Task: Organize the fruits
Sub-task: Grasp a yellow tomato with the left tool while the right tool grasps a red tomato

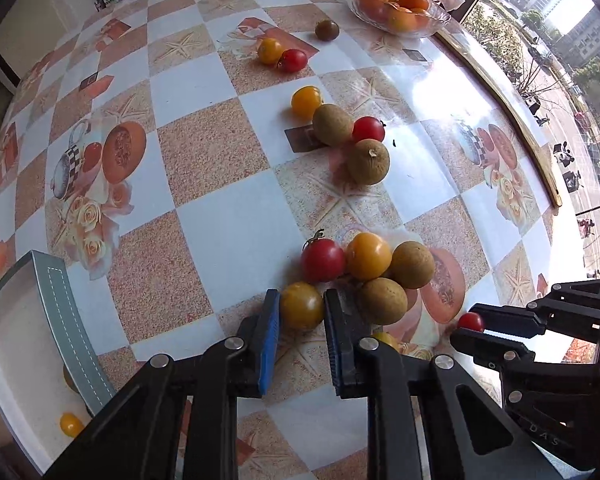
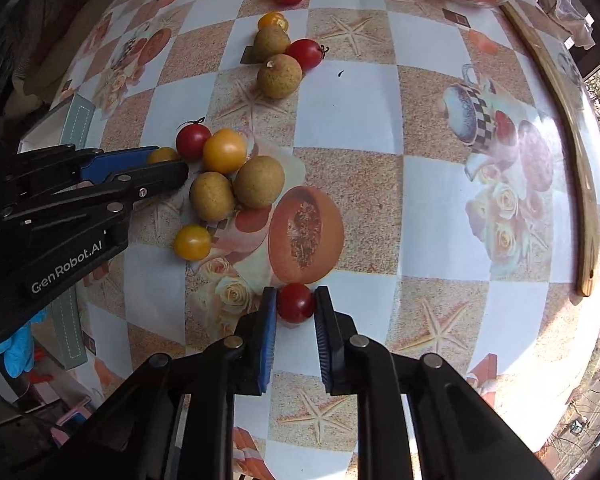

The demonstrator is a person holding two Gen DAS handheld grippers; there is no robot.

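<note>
My left gripper (image 1: 301, 305) is shut on a yellow-green tomato (image 1: 301, 305) that rests on the patterned tablecloth; from the right wrist view the same gripper (image 2: 168, 164) pinches that tomato (image 2: 162, 155). My right gripper (image 2: 296, 302) is shut on a small red tomato (image 2: 295, 303), also seen from the left wrist as the right gripper (image 1: 466, 325) holding the red tomato (image 1: 471, 321). Just beyond the left gripper lie a red tomato (image 1: 323, 260), a yellow tomato (image 1: 368, 256) and two brown longans (image 1: 412, 265).
A grey-rimmed white box (image 1: 66, 320) at the lower left holds a yellow tomato (image 1: 71, 424). More tomatoes and longans (image 1: 368, 161) lie mid-table. A glass bowl (image 1: 436, 24) of oranges stands at the far edge. A wooden rim (image 2: 580, 184) bounds the table by the window.
</note>
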